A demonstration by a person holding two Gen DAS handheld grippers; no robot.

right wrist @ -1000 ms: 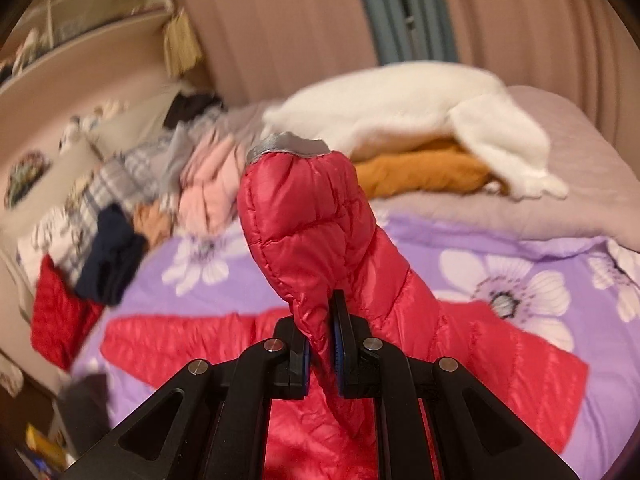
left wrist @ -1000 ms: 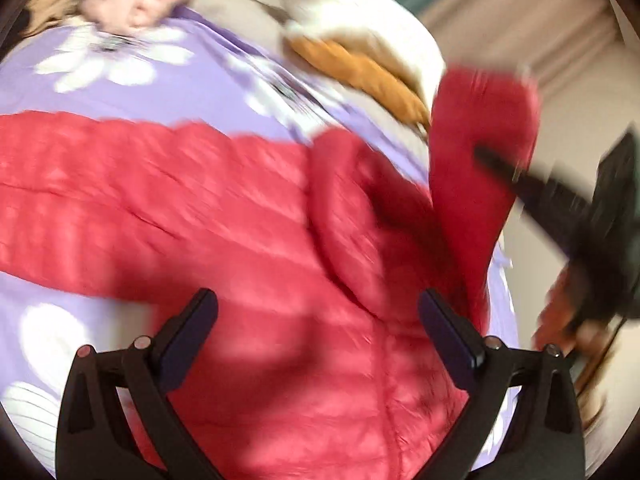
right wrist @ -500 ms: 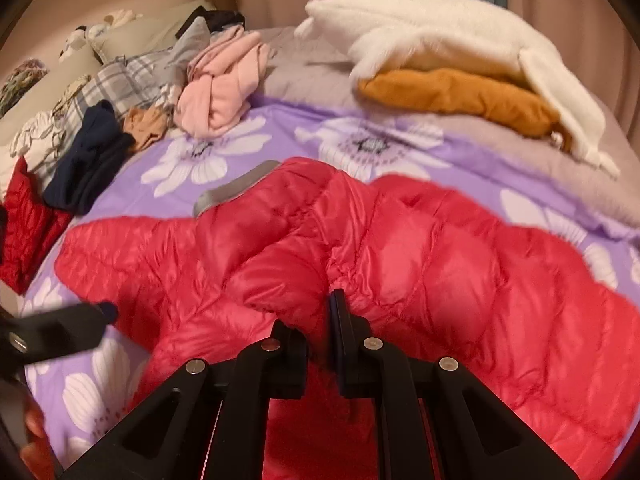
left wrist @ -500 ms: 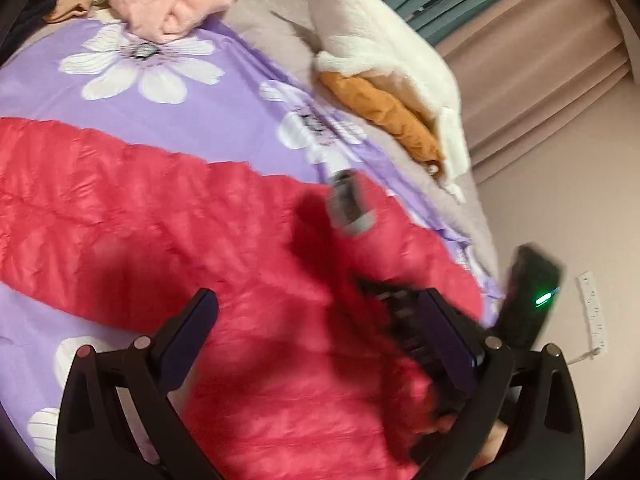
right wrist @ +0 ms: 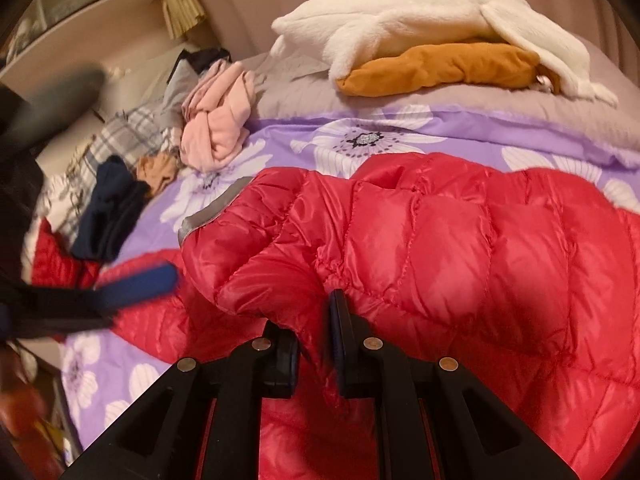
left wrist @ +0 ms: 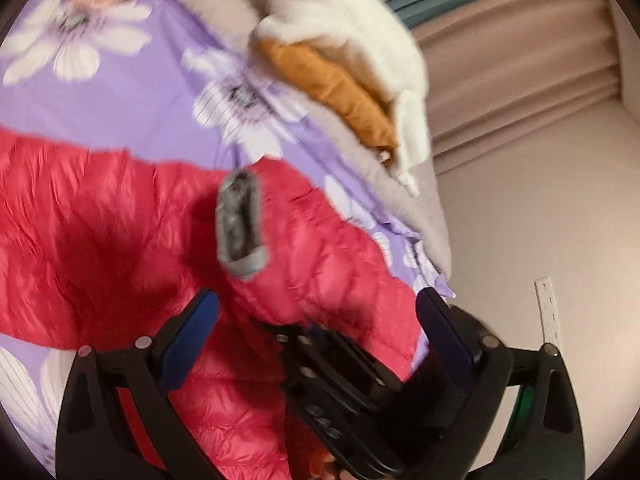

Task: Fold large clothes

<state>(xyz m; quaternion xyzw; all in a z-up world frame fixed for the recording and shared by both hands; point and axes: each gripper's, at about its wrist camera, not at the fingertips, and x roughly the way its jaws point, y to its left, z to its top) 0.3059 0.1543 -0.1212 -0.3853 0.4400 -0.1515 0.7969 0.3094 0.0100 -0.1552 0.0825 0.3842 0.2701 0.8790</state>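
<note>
A red quilted puffer jacket (right wrist: 440, 260) lies spread on the purple flowered bedsheet (right wrist: 360, 140). Its sleeve, ending in a grey cuff (right wrist: 212, 210), is folded over the body. My right gripper (right wrist: 316, 344) is shut on a pinch of the sleeve's red fabric, low over the jacket. In the left wrist view the jacket (left wrist: 100, 240) and the cuff (left wrist: 240, 224) lie ahead of my left gripper (left wrist: 316, 320). Its jaws are wide and closing. The sleeve and the black right gripper (left wrist: 344, 392) show between them, and the pads press on nothing. Its blue pad (right wrist: 136, 284) shows blurred at the left of the right wrist view.
A white plush blanket (right wrist: 420, 12) over an orange cushion (right wrist: 440, 68) lies at the head of the bed. A pink garment (right wrist: 216, 124), a navy one (right wrist: 108, 212) and plaid cloth pile up on the left. The wall with a socket strip (left wrist: 550, 308) borders the bed's right edge.
The right gripper has come down, bringing the sleeve from upright to flat across the jacket. The left gripper has swung to the right and now stands close by the right gripper.
</note>
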